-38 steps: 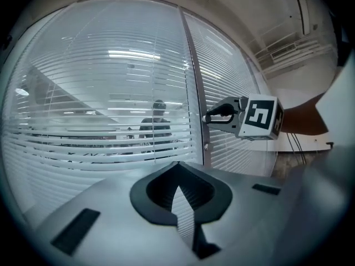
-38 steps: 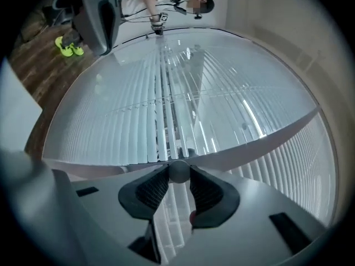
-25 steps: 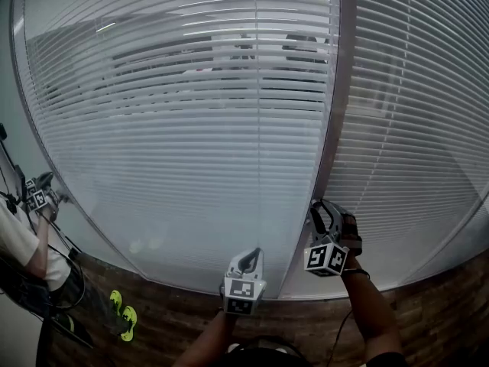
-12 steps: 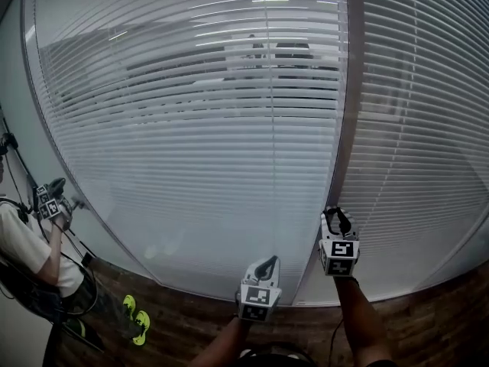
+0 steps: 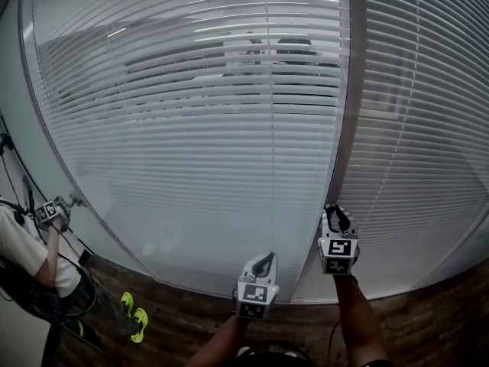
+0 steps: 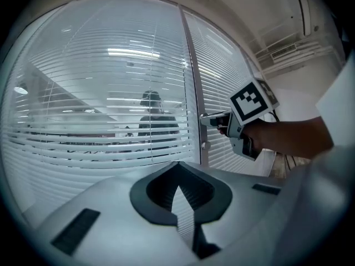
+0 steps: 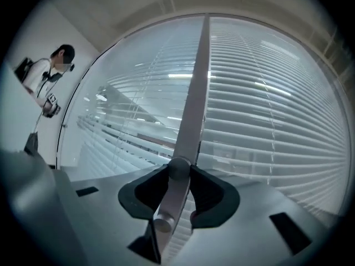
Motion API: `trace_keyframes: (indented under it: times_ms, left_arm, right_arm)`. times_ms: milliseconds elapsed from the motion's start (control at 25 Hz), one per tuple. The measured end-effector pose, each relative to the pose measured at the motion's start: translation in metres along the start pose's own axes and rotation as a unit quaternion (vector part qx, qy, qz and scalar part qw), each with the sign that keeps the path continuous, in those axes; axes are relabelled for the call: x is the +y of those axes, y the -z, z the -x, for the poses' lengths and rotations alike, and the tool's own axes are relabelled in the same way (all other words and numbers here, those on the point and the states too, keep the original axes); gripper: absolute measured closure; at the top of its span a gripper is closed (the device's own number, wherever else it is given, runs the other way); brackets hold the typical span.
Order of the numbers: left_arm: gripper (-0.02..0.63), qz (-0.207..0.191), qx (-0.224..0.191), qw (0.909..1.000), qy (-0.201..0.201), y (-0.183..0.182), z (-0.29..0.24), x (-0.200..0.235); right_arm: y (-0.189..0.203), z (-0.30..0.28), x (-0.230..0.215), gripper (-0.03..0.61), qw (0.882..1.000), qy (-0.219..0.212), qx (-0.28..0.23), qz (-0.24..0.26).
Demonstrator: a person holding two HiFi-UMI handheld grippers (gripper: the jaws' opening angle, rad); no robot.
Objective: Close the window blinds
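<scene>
2 panes of white blinds (image 5: 191, 128) fill the curved window ahead. Their horizontal slats are tilted partly open, so dark shapes of the room behind show through the upper rows of the left pane. A grey post (image 5: 348, 90) runs upright between the 2 panes.

Low on that post sits a round knob (image 7: 178, 168), and the right gripper (image 5: 337, 214) is raised to it. In the right gripper view the knob stands between the 2 dark pads, whose tips touch its sides while the jaws are closing on it. A second knob (image 6: 204, 146) shows on the post just below, seen in the left gripper view.

The left gripper (image 5: 266, 258) is held lower and to the left of the right gripper, near the bottom edge of the left pane. It points at the slats and touches nothing; its jaws are together with nothing between them.

Under the window runs a dark brick wall (image 5: 176, 312). At the far left, well apart from both grippers, another person (image 5: 27, 254) in a white top stands beside the glass holding a similar gripper (image 5: 50, 210). That person's yellow-green shoes (image 5: 131, 312) show lower down, against the brick wall.
</scene>
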State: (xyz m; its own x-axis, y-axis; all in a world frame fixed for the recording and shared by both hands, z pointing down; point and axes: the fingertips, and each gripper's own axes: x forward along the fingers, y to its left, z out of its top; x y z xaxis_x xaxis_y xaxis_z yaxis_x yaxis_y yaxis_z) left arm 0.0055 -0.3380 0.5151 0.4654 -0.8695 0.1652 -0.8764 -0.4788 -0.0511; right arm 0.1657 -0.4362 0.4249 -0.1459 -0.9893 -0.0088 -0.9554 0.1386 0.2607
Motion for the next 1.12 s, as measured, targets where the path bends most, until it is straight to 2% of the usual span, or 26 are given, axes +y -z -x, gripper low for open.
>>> trace_keyframes:
  times_ms: [80, 160, 240, 280, 440, 640, 840, 960, 1040, 1080, 1120]
  left_arm:
    - [0.620, -0.003, -0.002, 1.0000, 0.001, 0.001, -0.001, 0.002]
    - [0.620, -0.002, -0.002, 1.0000, 0.000, 0.002, 0.000, 0.003]
    - [0.620, 0.001, -0.006, 1.0000, -0.003, -0.001, 0.001, 0.003]
    - [0.620, 0.002, -0.007, 1.0000, -0.003, -0.001, 0.000, 0.002]
    - [0.620, 0.000, -0.005, 1.0000, 0.001, 0.002, -0.001, 0.003]
    - [0.620, 0.014, -0.006, 0.9998, 0.009, -0.004, 0.003, 0.000]
    - [0.620, 0.000, 0.001, 1.0000, 0.007, 0.003, 0.004, 0.004]
    - [0.620, 0.003, 0.001, 1.0000, 0.003, -0.001, 0.001, 0.003]
    - [0.620, 0.000, 0.004, 1.0000, -0.003, 0.001, 0.001, 0.002]
    - [0.620, -0.003, 0.006, 1.0000, -0.002, 0.002, 0.002, 0.002]
    - [0.620, -0.006, 0.007, 1.0000, 0.001, 0.003, 0.003, 0.002]
  right_arm:
    - [-0.002, 0.001, 0.002, 0.453, 0.998, -0.001, 0.005, 0.066]
    - [-0.004, 0.001, 0.006, 0.453, 0.991, -0.004, 0.011, 0.136]
    - [-0.006, 0.001, 0.009, 0.453, 0.979, -0.003, 0.016, 0.204]
    - [-0.004, 0.001, 0.009, 0.453, 0.969, -0.001, 0.018, 0.245]
    - [0.002, -0.001, 0.010, 0.453, 0.913, -0.022, 0.027, 0.406]
    - [0.004, 0.000, 0.013, 0.453, 0.839, -0.038, 0.031, 0.542]
    - [0.004, 0.001, 0.015, 0.453, 0.771, -0.049, 0.023, 0.634]
    - [0.004, -0.004, 0.013, 0.453, 0.739, -0.059, 0.015, 0.671]
    - [0.005, -0.005, 0.014, 0.453, 0.728, -0.062, 0.009, 0.682]
    - [0.005, -0.004, 0.015, 0.453, 0.729, -0.059, 0.007, 0.682]
    - [0.006, -0.003, 0.015, 0.453, 0.736, -0.052, 0.007, 0.675]
